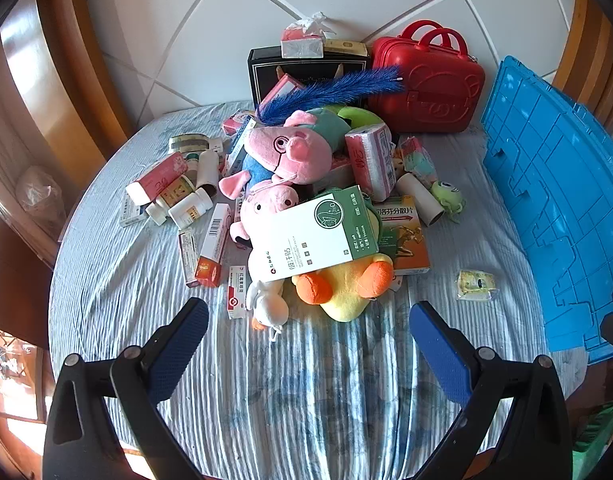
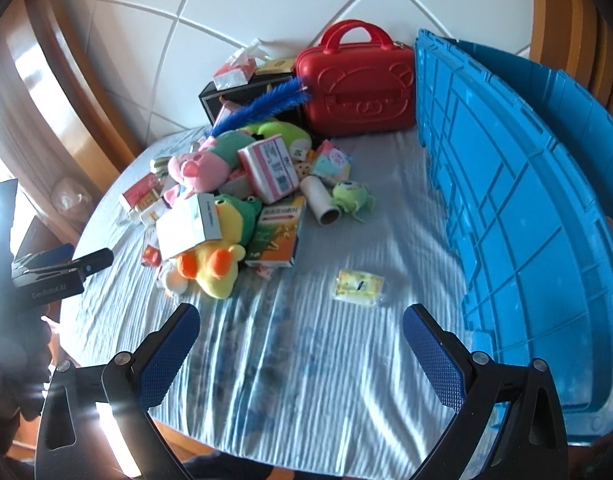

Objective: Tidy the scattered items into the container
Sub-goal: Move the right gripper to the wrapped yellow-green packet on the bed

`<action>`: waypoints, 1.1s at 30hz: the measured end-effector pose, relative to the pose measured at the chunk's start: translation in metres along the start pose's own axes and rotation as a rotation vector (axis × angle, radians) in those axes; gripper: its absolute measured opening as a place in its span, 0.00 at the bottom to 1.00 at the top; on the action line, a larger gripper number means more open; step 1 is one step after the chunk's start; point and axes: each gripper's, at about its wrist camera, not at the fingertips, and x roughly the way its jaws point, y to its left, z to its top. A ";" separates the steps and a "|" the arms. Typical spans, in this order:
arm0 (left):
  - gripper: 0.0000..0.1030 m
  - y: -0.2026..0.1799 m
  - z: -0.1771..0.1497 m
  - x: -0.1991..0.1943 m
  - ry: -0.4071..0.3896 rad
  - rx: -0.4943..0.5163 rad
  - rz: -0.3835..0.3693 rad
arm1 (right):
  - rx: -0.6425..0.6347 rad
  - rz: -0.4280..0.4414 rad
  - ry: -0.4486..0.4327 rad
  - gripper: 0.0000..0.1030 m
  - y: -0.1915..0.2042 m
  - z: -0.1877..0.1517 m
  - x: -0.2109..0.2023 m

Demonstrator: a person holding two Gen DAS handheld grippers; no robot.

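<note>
White tiled wall and wooden frames back a round table [image 1: 106,280] under a pale striped cloth, where the scattered items lie heaped in the middle. At the table's right edge the blue container [image 2: 526,220] stands with its ribbed wall toward the heap, well apart from it.

On the near side of the heap a yellow duck plush [image 1: 342,284] lies under a white and green box [image 1: 314,236], with an orange medicine box [image 1: 402,236] just beside it. Behind them sit a pink pig plush [image 1: 294,152], a blue feather [image 1: 334,88], a cardboard tube [image 1: 420,200] and a small green plush [image 1: 448,198]. White pill bottles [image 1: 188,208] and slim red and white cartons lie to the left. A small yellow packet [image 2: 358,286] lies alone on the cloth between the heap and the container. At the back, a red case [image 2: 356,84] and a black box [image 1: 306,72] stand against the wall.

Both tools tilt steeply down over the near cloth. The left gripper [image 1: 308,320] has its jaws spread wide with nothing between them, the duck plush just beyond its tips. The right gripper [image 2: 300,320] is equally wide and holds nothing, the yellow packet just ahead of it.

The right wrist view alone shows the left tool's black body from the side, and the container's full height. The left wrist view alone shows the left-hand bottles and cartons clearly.
</note>
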 end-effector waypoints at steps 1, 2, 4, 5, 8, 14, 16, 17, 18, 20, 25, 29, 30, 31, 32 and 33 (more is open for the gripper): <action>1.00 0.000 0.000 0.010 0.003 0.026 0.004 | 0.002 -0.002 0.013 1.00 -0.001 -0.003 0.008; 1.00 -0.001 0.001 0.020 0.011 0.054 0.003 | 0.003 -0.004 0.027 1.00 -0.001 -0.005 0.015; 1.00 -0.001 0.004 0.040 0.003 0.113 0.003 | 0.004 -0.009 0.053 1.00 -0.001 -0.009 0.029; 1.00 -0.002 0.007 0.049 -0.003 0.147 0.004 | 0.005 -0.012 0.064 1.00 0.000 -0.010 0.036; 1.00 0.000 0.013 0.077 -0.023 0.250 -0.010 | 0.003 -0.021 0.091 1.00 0.002 -0.013 0.053; 1.00 0.003 0.024 0.121 -0.076 0.431 -0.056 | 0.031 -0.043 0.146 1.00 0.002 -0.018 0.091; 1.00 0.002 0.027 0.131 -0.093 0.500 -0.083 | 0.041 -0.049 0.164 1.00 0.001 -0.020 0.103; 1.00 0.001 0.027 0.135 -0.104 0.537 -0.098 | 0.045 -0.050 0.171 1.00 0.001 -0.021 0.108; 1.00 0.000 0.028 0.138 -0.111 0.581 -0.111 | 0.048 -0.051 0.178 1.00 0.001 -0.022 0.113; 1.00 -0.006 0.026 0.142 -0.125 0.687 -0.151 | 0.053 -0.052 0.191 1.00 0.002 -0.022 0.123; 1.00 -0.017 0.018 0.143 -0.215 0.921 -0.158 | 0.066 -0.056 0.207 1.00 0.005 -0.019 0.145; 1.00 -0.025 0.009 0.154 -0.197 1.049 -0.160 | 0.084 -0.067 0.227 1.00 0.001 -0.021 0.163; 1.00 -0.027 0.005 0.158 -0.197 1.080 -0.162 | 0.089 -0.071 0.230 1.00 -0.001 -0.021 0.167; 1.00 -0.028 0.002 0.161 -0.191 1.098 -0.158 | 0.094 -0.077 0.231 1.00 -0.003 -0.021 0.170; 1.00 -0.028 0.001 0.165 -0.185 1.097 -0.153 | 0.099 -0.085 0.230 1.00 -0.005 -0.021 0.173; 1.00 -0.027 0.001 0.167 -0.179 1.081 -0.166 | 0.103 -0.094 0.228 1.00 -0.008 -0.020 0.177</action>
